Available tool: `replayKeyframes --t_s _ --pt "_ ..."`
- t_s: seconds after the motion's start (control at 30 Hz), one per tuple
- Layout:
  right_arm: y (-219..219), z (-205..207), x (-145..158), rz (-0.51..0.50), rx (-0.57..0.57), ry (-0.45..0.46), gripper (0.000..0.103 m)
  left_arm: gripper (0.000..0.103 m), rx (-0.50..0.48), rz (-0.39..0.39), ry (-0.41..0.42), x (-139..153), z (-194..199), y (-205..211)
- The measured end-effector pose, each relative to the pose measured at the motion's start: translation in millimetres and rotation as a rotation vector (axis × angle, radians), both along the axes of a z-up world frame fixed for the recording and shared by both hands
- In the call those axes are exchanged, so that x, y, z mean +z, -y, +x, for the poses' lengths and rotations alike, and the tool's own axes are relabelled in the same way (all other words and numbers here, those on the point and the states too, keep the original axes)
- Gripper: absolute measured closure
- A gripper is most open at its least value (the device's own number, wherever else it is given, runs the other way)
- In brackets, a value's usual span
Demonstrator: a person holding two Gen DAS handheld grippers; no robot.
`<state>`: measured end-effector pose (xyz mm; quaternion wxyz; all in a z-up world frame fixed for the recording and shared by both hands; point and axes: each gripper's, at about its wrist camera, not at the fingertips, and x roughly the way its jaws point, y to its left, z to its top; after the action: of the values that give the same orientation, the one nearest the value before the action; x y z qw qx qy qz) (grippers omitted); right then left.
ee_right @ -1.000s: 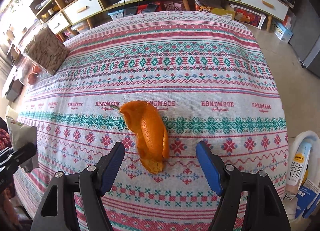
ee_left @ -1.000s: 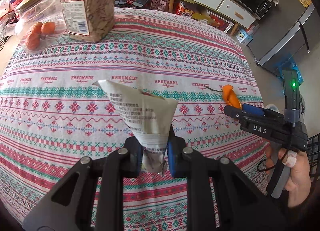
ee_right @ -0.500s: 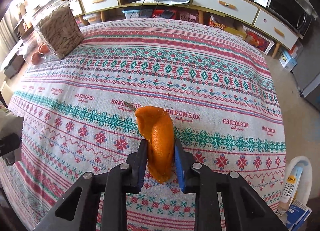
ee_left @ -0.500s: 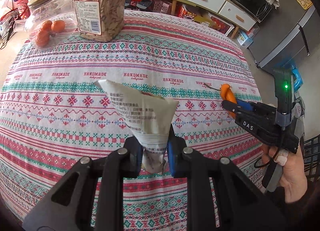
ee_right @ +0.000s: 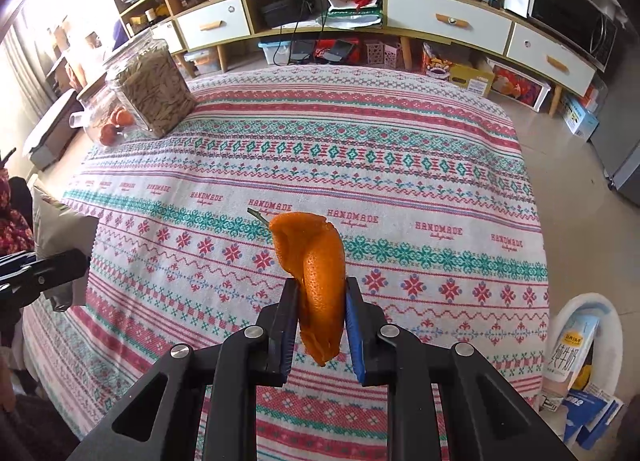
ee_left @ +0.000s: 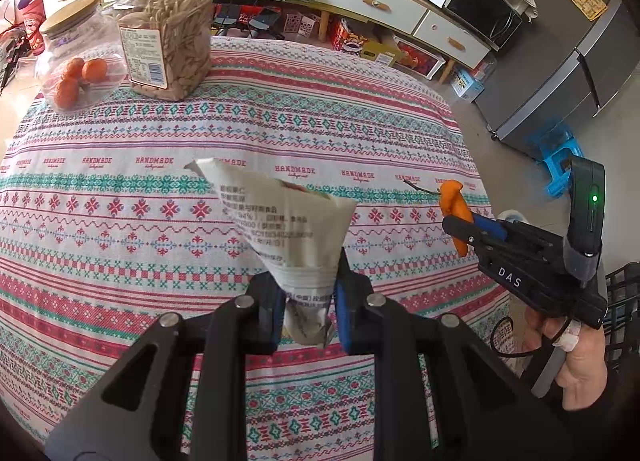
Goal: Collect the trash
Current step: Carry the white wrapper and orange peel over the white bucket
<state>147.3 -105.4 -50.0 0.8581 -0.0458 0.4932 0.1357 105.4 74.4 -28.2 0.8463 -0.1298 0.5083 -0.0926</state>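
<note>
Standing at the far left of the counter (ee_left: 120, 197), a round clear jar (ee_left: 74, 61) with a wooden lid holds small orange fruits, and just beside it a taller clear jar of pale seeds (ee_left: 168, 33) carries a printed label. Both rest on the patterned cloth with red and teal bands and the repeated word HANDMADE.

Nearer the middle, the left hand-held gripper (ee_left: 308, 311) is clamped on the lower end of a crumpled white snack wrapper (ee_left: 284, 221), which fans out upward above the cloth, printed text facing the camera.

Further right, the right hand-held gripper (ee_right: 322, 319) is closed on a curled strip of orange peel (ee_right: 316, 265); its blue pads press both sides of the peel, whose top rises above the fingertips and whose lower tip hangs below them, clear of the cloth. A thin dark stem (ee_right: 256, 214) shows by the top of the peel. From the left wrist view the same peel (ee_left: 454, 207) shows pinched in that gripper, held by a person's hand (ee_left: 576, 357).

At the far right, on the floor beside the counter, a white bin (ee_right: 588, 317) holds a milk carton (ee_right: 570, 357).
</note>
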Motion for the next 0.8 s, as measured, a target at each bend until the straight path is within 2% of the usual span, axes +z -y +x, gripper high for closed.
replayKeyframes --t_s 0.37,0.8 --pt "81 -23 27 0.016 -0.098 0.034 0.08 0.081 -0.078 -0.007 0.023 5 9 56" --pt "178 -52 44 0.052 -0.241 0.056 0.08 0.081 -0.202 0.002 0.028 0 12 135"
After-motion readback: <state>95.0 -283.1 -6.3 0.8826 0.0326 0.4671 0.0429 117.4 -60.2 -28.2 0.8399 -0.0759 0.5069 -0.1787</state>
